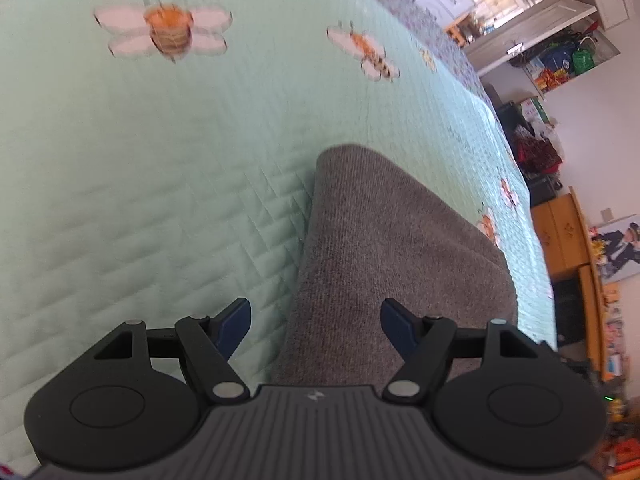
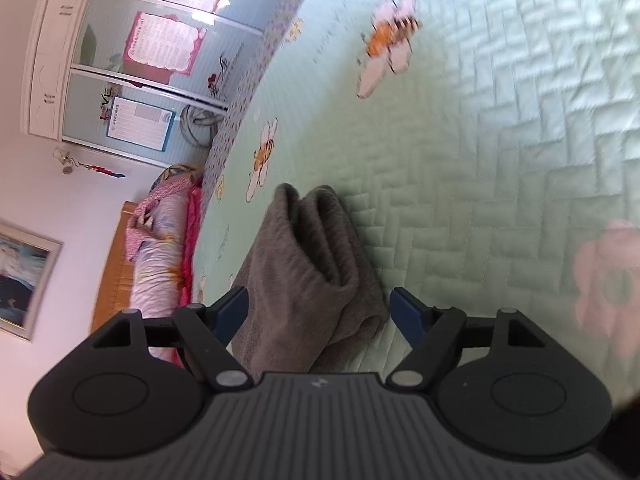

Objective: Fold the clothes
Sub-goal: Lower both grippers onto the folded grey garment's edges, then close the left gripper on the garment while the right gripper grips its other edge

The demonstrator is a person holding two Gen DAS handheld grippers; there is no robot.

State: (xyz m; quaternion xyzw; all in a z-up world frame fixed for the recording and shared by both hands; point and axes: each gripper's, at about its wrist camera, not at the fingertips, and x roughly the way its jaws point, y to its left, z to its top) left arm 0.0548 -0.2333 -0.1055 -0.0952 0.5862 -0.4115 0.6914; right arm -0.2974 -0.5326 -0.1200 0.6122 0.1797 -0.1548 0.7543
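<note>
Mint-green quilted bedspread (image 1: 160, 184) with bee prints, covering the bed. Grey ribbed garment (image 1: 384, 264), folded into a thick bundle, lying on it with a rounded fold at the far end; stacked layers visible at the end in the right wrist view. Near end cut off behind both tools. Left gripper (image 1: 315, 320) and right gripper (image 2: 319, 312) above it, jaws wide apart, gripping nothing. Bedspread edges blurred.
</note>
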